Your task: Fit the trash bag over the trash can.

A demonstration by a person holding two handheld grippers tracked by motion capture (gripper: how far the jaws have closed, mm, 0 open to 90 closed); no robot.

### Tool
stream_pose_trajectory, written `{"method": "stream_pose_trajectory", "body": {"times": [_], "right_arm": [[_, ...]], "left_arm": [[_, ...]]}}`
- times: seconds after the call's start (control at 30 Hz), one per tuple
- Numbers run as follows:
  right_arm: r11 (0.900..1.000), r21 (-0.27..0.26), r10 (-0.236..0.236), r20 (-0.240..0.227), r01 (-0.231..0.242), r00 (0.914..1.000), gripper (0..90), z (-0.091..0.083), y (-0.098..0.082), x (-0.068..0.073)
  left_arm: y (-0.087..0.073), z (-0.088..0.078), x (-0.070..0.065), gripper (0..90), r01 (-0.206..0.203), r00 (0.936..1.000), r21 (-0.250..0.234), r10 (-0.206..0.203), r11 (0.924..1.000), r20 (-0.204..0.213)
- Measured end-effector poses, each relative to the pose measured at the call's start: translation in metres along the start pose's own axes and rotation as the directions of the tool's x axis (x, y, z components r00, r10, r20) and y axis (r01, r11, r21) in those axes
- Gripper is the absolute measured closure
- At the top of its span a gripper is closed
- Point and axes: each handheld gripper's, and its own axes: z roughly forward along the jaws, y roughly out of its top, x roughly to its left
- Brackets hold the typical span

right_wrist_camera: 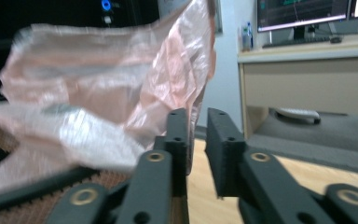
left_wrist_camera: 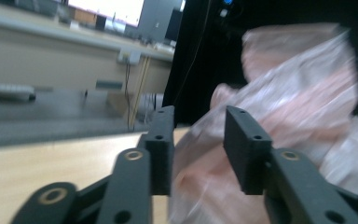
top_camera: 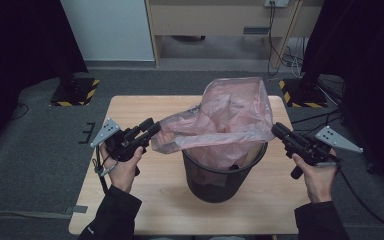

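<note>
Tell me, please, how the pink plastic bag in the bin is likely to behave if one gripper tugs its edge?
The pink bag looks thin and crinkled, so it would probably flop and stretch rather than hold shape. Its glossy film may slip between pads. It billows above the bin, suggesting it is very light and drifts easily.

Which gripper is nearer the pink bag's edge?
Left. The left gripper has pink bag film between its open jaws; the right gripper sits just beside its right edge.

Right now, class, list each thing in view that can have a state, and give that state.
Pink plastic bag: crumpled, partly inside the bin, bulging above its rim.
Black mesh bin: upright on the table.
Left tongs: open, bag film between the jaws.
Right tongs: slightly parted beside the bag's edge.
</note>
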Motion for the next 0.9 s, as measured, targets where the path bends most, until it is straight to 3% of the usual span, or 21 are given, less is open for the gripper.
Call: {"method": "stream_pose_trajectory", "body": {"times": [0.13,0.27,0.37,0.43,0.5,0.6,0.63,0.7,0.8,0.9], "right_arm": [[0.999,-0.033,0.005,-0.009,-0.005,0.9999,60.5,0.005,0.009,0.002],[0.999,-0.053,0.004,-0.016,-0.005,0.9999,45.4,0.013,0.019,0.005],[0.998,-0.060,0.017,-0.041,-0.019,0.9990,41.6,0.021,0.026,0.007],[0.999,-0.044,0.011,-0.046,-0.013,0.9989,40.8,0.027,0.029,0.007],[1.000,-0.016,0.002,-0.052,-0.003,0.9986,46.9,0.032,0.030,0.007],[1.000,-0.001,-0.015,-0.074,0.014,0.9972,69.2,0.036,0.026,0.007],[1.000,0.001,-0.014,-0.075,0.014,0.9971,77.5,0.035,0.024,0.008],[1.000,-0.010,-0.024,-0.076,0.023,0.9968,86.9,0.035,0.021,0.008],[1.000,-0.008,-0.015,-0.073,0.015,0.9972,89.4,0.031,0.019,0.005],[1.000,-0.009,-0.015,-0.065,0.014,0.9978,89.6,0.027,0.020,0.002]], "left_arm": [[0.012,0.004,-0.005,50.8,-0.038,0.9974,-0.025,0.040,0.9990,0.061],[0.021,0.015,-0.008,44.6,-0.068,0.9907,-0.010,0.069,0.9976,0.117],[0.024,0.022,-0.007,41.5,-0.060,0.9858,-0.005,0.060,0.9982,0.157],[0.025,0.026,-0.008,40.7,-0.075,0.9829,0.007,0.073,0.9971,0.169],[0.024,0.031,-0.010,40.8,-0.093,0.9777,0.029,0.086,0.9952,0.192],[0.020,0.036,-0.014,50.2,-0.137,0.9677,0.078,0.116,0.9876,0.224],[0.019,0.037,-0.014,61.0,-0.161,0.9646,0.092,0.137,0.9826,0.225],[0.017,0.038,-0.016,72.7,-0.186,0.9594,0.118,0.155,0.9755,0.236],[0.019,0.038,-0.018,87.6,-0.183,0.9527,0.130,0.143,0.9746,0.268],[0.020,0.038,-0.019,90.0,-0.184,0.9514,0.139,0.141,0.9731,0.274]]}}
